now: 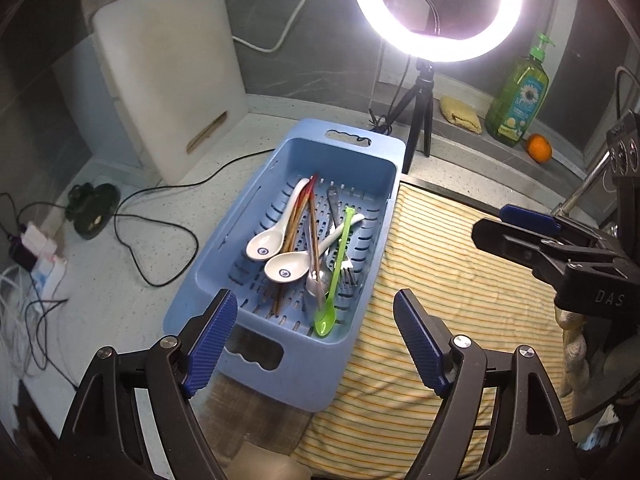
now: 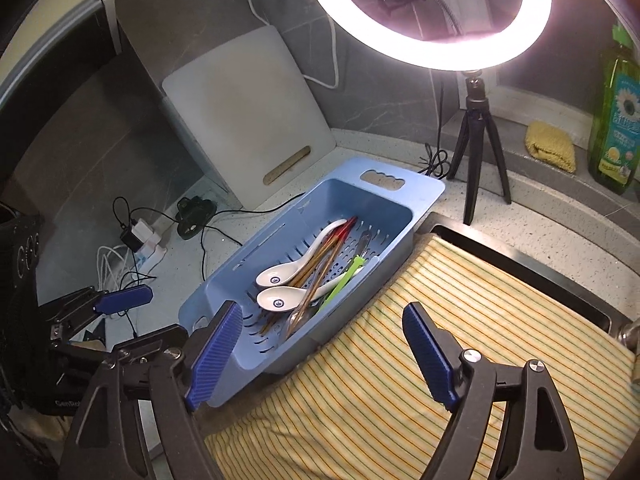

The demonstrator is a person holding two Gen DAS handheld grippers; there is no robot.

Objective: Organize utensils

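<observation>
Two white ceramic spoons (image 1: 276, 254), brown chopsticks (image 1: 298, 224), green plastic spoon (image 1: 334, 280) and metal fork (image 1: 340, 232), all piled inside blue slotted basket (image 1: 248, 216), on speckled surface (image 1: 120, 300) beside striped yellow cloth (image 1: 460, 280). Left hand-held gripper (image 1: 316, 344): spread wide, empty, hovering over basket's near end. Right hand-held gripper (image 2: 324, 350): likewise wide, empty, above basket's near right corner and cloth edge. Far behind: ring light (image 1: 436, 8), white cutting board (image 1: 172, 80), green soap bottle (image 1: 518, 92).

Utensils (image 1: 308, 248) in basket (image 1: 224, 248); cloth (image 1: 460, 280) right of basket.
</observation>
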